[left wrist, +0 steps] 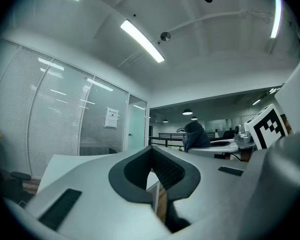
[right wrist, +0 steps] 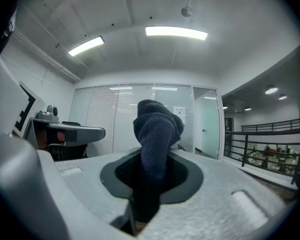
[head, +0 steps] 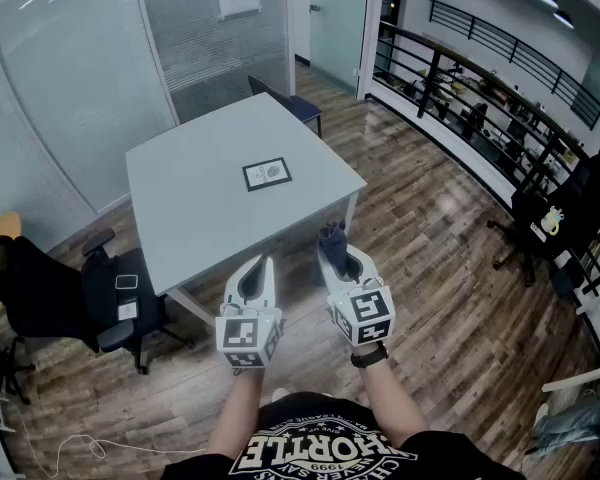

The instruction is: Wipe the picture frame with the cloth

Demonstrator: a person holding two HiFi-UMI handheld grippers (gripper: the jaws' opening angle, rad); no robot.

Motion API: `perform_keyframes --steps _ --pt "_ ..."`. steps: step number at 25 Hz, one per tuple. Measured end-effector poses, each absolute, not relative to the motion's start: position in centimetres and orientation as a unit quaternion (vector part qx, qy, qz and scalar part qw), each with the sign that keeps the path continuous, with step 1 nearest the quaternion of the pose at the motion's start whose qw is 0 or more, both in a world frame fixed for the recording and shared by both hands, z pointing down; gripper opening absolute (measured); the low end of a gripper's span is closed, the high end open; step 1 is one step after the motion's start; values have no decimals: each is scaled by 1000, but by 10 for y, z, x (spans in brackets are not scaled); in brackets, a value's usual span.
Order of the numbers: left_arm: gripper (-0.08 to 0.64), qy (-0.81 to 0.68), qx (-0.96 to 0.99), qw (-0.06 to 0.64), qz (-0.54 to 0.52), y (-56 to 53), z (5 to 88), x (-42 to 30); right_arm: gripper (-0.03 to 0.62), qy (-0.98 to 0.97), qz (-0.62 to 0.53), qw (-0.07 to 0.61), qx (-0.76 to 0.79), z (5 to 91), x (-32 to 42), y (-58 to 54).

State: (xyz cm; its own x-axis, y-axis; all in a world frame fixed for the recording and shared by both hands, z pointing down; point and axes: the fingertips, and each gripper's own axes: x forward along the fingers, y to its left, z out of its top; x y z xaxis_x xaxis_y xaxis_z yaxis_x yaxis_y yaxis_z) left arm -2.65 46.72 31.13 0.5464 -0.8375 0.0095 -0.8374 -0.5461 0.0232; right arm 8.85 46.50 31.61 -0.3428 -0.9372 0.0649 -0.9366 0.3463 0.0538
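right gripper [head: 332, 258] — clamped on cloth [right wrist: 156, 129] | picture frame [head: 267, 174] — well ahead

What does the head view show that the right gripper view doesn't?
Only the head view: the picture frame lying flat on the grey table, the office chair beside it, and the wood floor.
Only the right gripper view: the ceiling lights and, close up, the jaws closed on the cloth.
Both: the dark cloth sticking out of the right gripper, the glass partition and the railing.
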Motion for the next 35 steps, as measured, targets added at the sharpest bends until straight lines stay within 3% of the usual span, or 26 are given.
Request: perform_keyframes --steps 20,35 --pt "5 -486 873 42 17 446 350 17 74 -836 56 24 546 358 110 442" --pt "5 -467 883 46 -14 183 341 27 74 -815 59 42 575 352 110 177"
